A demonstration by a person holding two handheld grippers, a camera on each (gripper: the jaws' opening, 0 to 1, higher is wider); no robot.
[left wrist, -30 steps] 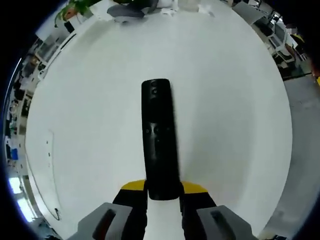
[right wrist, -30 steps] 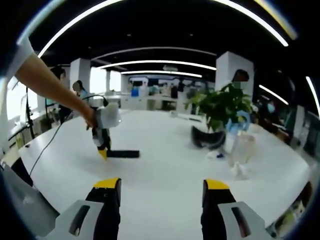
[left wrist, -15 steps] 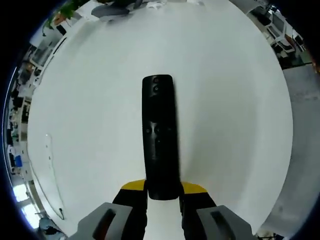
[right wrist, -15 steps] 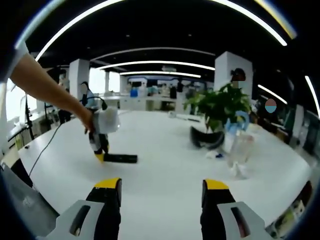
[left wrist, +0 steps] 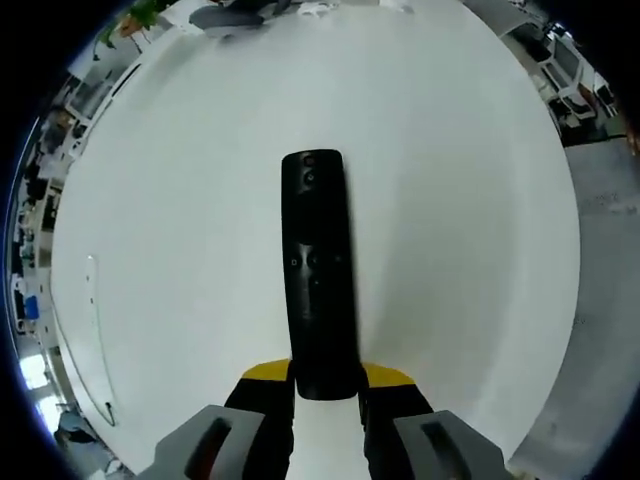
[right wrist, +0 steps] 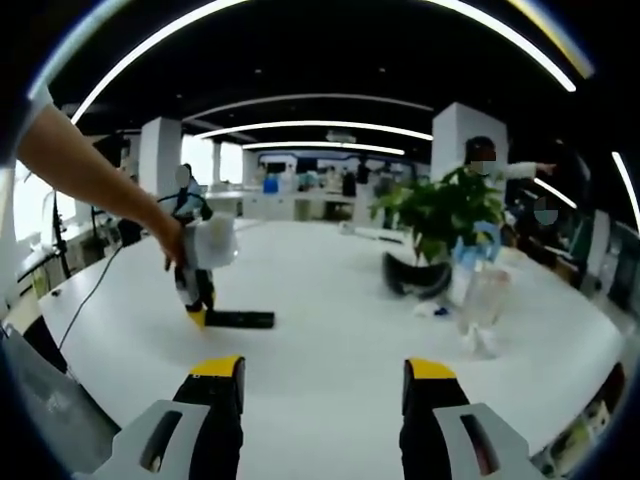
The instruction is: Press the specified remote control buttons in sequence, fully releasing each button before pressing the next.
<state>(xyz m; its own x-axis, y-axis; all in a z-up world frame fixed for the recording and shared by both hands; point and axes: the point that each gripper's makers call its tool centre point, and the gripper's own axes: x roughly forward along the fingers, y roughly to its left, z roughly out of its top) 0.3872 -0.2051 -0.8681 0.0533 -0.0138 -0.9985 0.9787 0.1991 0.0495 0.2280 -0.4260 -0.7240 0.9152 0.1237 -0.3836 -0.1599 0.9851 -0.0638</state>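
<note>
A long black remote control with small round buttons points away from me over the white table. My left gripper is shut on the remote's near end, its yellow-tipped jaws pressed against both sides. In the right gripper view the same remote lies low over the table, held by the left gripper in a person's hand. My right gripper stands open well in front of it, with nothing between its jaws.
A potted plant in a dark pot, a clear plastic bag and small items stand at the table's right. A cable trails across the left side. People stand in the office behind.
The left gripper with the remote has shifted slightly left and lower toward the table in the right gripper view. Both gripper states are unchanged.
</note>
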